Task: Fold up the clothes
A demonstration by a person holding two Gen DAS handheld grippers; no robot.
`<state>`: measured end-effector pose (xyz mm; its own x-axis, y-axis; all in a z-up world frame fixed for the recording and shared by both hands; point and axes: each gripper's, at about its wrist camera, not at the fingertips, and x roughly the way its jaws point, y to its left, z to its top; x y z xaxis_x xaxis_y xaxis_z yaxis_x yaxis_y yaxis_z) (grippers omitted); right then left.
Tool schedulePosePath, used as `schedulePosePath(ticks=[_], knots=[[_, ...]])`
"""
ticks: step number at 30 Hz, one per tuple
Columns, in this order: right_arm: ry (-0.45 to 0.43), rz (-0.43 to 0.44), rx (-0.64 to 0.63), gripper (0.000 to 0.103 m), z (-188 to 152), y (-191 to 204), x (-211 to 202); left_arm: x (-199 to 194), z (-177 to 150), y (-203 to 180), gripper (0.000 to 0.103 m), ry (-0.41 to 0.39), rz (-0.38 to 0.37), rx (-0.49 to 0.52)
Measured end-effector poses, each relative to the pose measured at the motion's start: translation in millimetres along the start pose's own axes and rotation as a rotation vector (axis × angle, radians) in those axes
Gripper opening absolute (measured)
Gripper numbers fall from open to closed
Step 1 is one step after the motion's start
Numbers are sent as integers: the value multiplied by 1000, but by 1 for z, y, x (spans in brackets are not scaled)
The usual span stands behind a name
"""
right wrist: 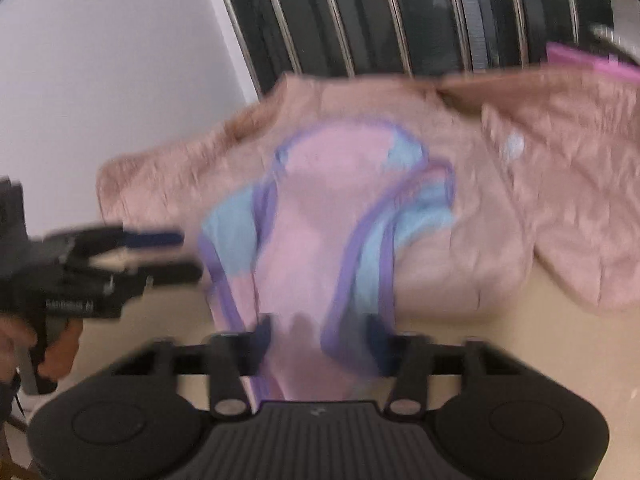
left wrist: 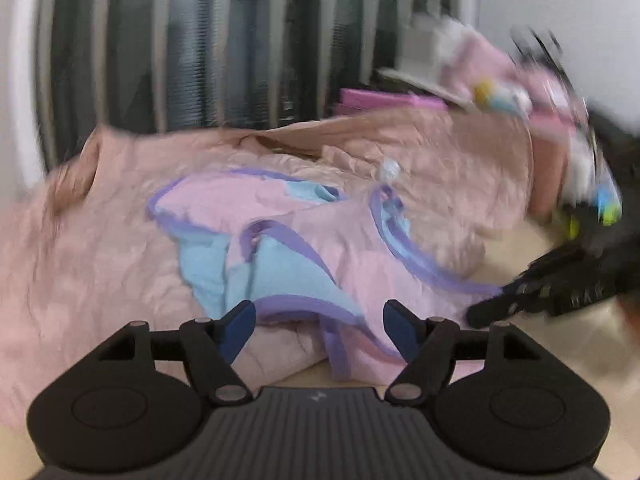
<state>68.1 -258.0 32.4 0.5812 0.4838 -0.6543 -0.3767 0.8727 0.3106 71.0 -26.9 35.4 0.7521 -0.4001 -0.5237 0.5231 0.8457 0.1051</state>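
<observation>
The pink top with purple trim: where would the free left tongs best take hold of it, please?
Probably the purple-trimmed hem corner of the pink top, approached from the near table edge. It hangs loose off the peach blanket, just ahead of the open left tongs.

- One small pink garment (left wrist: 320,240) with purple trim and light-blue panels, lying crumpled on top of the other cloth.
- One large peach-pink crinkled garment (left wrist: 100,240), spread beneath it.
- One folded pink item (left wrist: 390,101) in a brighter magenta shade, at the far edge.
- One pale pink bundle (left wrist: 490,66) with yellow and blue print, at the far right; too blurred to tell more.
- One beige tabletop (right wrist: 540,320) under it all.
- Two black handheld two-finger grippers: the left gripper (left wrist: 320,332) and the right gripper (right wrist: 320,344).
- One person's hand (right wrist: 56,352), seen holding the left gripper's handle.
</observation>
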Motion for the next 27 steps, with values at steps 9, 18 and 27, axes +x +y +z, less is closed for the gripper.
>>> schedulePosePath(ticks=[9, 18, 27], knots=[[-175, 133, 41, 3, 28, 4, -53, 0, -28, -52, 64, -65, 210, 559], [-240, 169, 81, 3, 40, -1, -77, 28, -38, -84, 57, -65, 252, 771], [-246, 119, 130, 3, 30, -22, -72, 31, -25, -76, 0, 0, 225, 649]])
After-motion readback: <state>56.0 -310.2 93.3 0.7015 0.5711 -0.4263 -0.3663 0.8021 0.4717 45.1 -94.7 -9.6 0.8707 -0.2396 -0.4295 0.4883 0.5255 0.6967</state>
